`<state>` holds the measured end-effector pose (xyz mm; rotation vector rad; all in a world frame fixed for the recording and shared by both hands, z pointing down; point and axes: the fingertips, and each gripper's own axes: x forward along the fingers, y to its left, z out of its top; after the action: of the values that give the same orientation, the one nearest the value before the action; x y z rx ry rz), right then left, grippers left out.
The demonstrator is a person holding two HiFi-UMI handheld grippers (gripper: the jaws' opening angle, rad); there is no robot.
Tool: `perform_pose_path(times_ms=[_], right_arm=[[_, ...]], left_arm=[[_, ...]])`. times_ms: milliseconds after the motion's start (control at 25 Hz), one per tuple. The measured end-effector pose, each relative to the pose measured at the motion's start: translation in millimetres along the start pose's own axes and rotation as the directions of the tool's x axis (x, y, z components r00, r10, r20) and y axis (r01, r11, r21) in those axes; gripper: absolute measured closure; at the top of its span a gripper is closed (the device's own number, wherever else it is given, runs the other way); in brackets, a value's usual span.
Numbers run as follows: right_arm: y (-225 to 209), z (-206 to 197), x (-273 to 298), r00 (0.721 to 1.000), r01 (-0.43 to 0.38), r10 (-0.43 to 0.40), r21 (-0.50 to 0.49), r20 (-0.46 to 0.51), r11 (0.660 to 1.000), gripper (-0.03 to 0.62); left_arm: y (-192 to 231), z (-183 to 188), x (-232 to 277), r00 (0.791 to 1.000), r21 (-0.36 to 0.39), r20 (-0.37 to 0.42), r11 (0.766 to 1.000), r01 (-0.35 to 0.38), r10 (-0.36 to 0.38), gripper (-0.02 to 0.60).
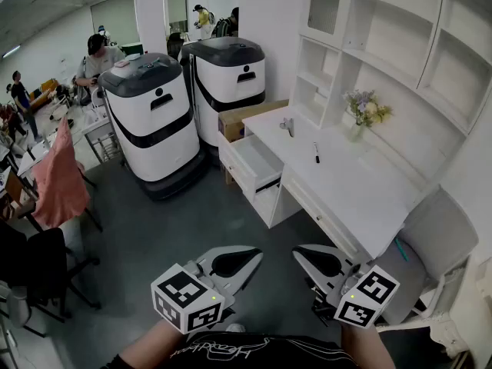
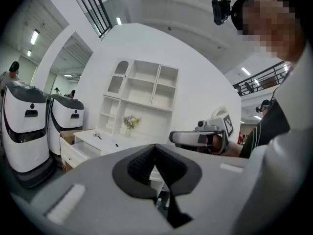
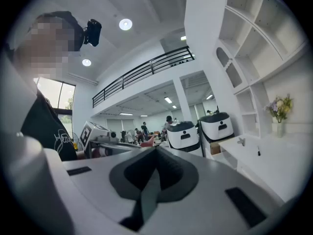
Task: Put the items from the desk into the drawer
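Note:
The white desk (image 1: pixel 361 194) stands ahead on the right, and its top drawer (image 1: pixel 254 162) is pulled open. On the desktop lie a small metal item (image 1: pixel 287 125) and a black pen (image 1: pixel 316 154). A vase of flowers (image 1: pixel 361 114) stands by the shelves. Both grippers hover low in the head view, well short of the desk. My left gripper (image 1: pixel 256 254) is shut with nothing in it, and so is my right gripper (image 1: pixel 298 254). In the left gripper view the shut jaws (image 2: pixel 155 147) aim toward the desk (image 2: pixel 98 140). The right gripper (image 3: pixel 156 148) sees the pen (image 3: pixel 258 152).
Two white-and-black machines (image 1: pixel 154 118) (image 1: pixel 231 75) stand left of the desk, with a cardboard box (image 1: pixel 246 119) beside the drawer. A grey chair (image 1: pixel 438 237) sits at the desk's near right. Chairs, a pink cloth (image 1: pixel 58 179) and people are at far left.

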<state>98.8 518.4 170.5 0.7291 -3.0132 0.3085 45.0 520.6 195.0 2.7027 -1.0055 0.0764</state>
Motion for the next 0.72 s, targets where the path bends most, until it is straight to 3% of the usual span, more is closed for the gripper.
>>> perform_pose_path(times_ms=[400, 720], right_arm=[[-15.9, -11.4, 17.2, 1.0, 0.02, -0.019, 0.034, -0.021, 0.999, 0.586], [-34.2, -39.9, 61.8, 0.996, 0.042, -0.037, 0.067, -0.078, 0.997, 0.586]], left_arm=[[20.0, -6.4, 6.0, 1.0, -0.021, -0.008, 1.0, -0.001, 0.001, 0.572], [72.4, -19.4, -0.3, 0.999, -0.059, -0.026, 0.998, -0.033, 0.031, 0.572]])
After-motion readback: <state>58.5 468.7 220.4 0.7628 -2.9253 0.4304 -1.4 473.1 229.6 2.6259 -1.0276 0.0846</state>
